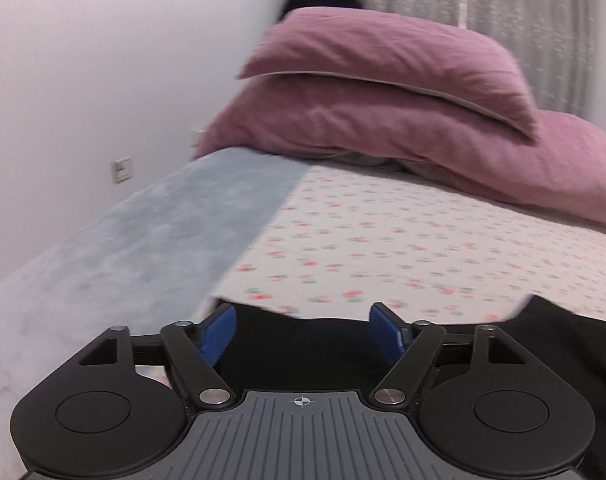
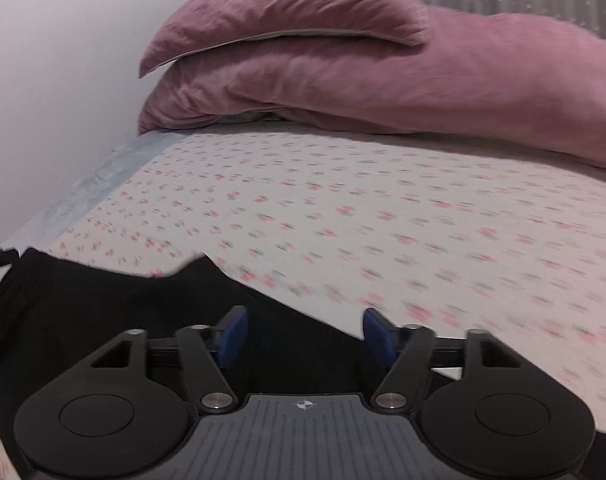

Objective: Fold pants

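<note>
Left tool: released, blue pads spread, nothing gripped. Right tool: released, pads likewise spread. The black pants lie on the bed directly beneath both tools, their far edge just beyond the fingertips. Beyond: floral bedsheet, with a grey-blue blanket along the wall side. Farthest: two stacked mauve pillows before grey curtains.

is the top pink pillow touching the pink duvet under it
Touching. In the right wrist view the top pink pillow lies flat on the pink duvet, its grey-edged seam pressed along the duvet with no gap.
</note>
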`<state>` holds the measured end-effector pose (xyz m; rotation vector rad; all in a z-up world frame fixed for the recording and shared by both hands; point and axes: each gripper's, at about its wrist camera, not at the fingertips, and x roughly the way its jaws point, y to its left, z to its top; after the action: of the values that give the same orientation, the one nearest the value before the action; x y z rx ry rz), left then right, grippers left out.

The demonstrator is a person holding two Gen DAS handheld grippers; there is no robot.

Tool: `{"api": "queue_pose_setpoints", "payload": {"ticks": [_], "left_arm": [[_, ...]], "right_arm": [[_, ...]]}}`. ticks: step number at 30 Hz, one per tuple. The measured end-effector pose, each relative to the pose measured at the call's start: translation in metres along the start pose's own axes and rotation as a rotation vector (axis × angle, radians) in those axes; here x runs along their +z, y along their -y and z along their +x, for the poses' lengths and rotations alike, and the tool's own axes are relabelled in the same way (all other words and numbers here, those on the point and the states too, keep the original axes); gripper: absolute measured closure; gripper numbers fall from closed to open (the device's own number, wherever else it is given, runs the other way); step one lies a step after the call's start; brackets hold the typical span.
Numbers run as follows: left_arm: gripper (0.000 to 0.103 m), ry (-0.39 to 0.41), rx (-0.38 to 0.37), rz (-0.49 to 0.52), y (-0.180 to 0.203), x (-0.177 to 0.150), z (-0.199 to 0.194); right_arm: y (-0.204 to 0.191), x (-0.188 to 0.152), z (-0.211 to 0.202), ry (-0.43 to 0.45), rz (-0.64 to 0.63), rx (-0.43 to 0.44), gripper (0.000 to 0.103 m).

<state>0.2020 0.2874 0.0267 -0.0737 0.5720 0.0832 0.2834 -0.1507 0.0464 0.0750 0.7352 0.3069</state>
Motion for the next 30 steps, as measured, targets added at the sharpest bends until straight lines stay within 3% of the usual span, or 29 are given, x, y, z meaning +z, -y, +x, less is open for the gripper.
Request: {"api": "queue_pose_setpoints", "payload": {"ticks": [3,9,17,23,25,30], "left_arm": [[0.022,0.001,-0.071,0.063,0.037,0.001,-0.008],[0.017,-0.018,-0.194,0.166,0.113,-0.008,-0.01],[0.017,-0.068,-0.288,0.233,0.193,-0.024,-0.004],[0.017,-0.104,-0.361,0.235,0.241,-0.04,0.001],[0.017,-0.106,-0.392,0.248,0.253,-0.051,0.003],[0.017,-0.117,-0.44,0.335,0.284,-0.071,0.012]], "right_arm": [[0.026,-0.017,-0.035,0.0,0.005,-0.061,0.035],[0.089,-0.057,-0.102,0.03,0.002,-0.261,0.03],[0.17,-0.108,-0.172,0.057,0.085,-0.381,0.036],[0.202,-0.144,-0.198,0.113,0.075,-0.437,0.039],[0.213,-0.154,-0.203,0.108,0.07,-0.448,0.046],[0.239,-0.156,-0.206,0.13,0.063,-0.507,0.047]]}}
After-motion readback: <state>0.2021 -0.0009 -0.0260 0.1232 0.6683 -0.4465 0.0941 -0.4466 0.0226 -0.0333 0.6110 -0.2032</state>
